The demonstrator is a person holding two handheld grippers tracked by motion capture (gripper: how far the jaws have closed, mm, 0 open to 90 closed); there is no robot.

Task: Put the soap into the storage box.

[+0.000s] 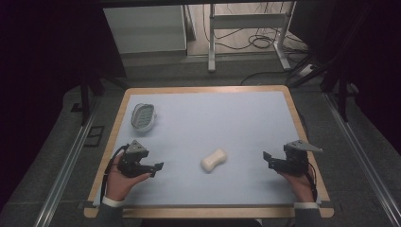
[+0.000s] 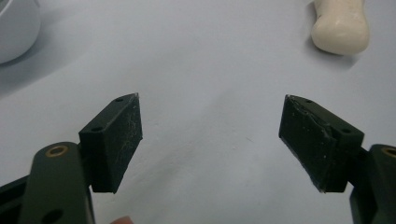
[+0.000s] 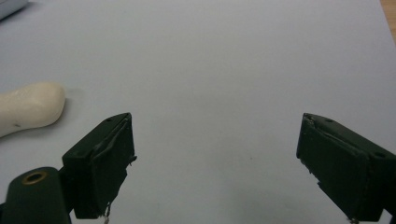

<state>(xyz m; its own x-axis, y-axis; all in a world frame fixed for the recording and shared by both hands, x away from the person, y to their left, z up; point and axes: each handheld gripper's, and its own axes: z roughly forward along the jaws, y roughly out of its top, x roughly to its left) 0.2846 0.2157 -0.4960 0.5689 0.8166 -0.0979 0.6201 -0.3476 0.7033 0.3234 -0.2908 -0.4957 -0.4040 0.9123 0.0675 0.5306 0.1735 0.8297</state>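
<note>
Two tools are held low over a pale blue desk (image 1: 246, 118), one in each hand. The left tool (image 1: 158, 169) is seen with its jaws spread wide and nothing between them; the right tool (image 1: 266, 158) is likewise spread wide and empty. One cream, peanut-shaped soap bar (image 1: 213, 160) lies on the desk between the two tools, touched by neither. One grey ribbed soap dish (image 1: 143, 117) is set near the far left corner, well apart from the bar.
</note>
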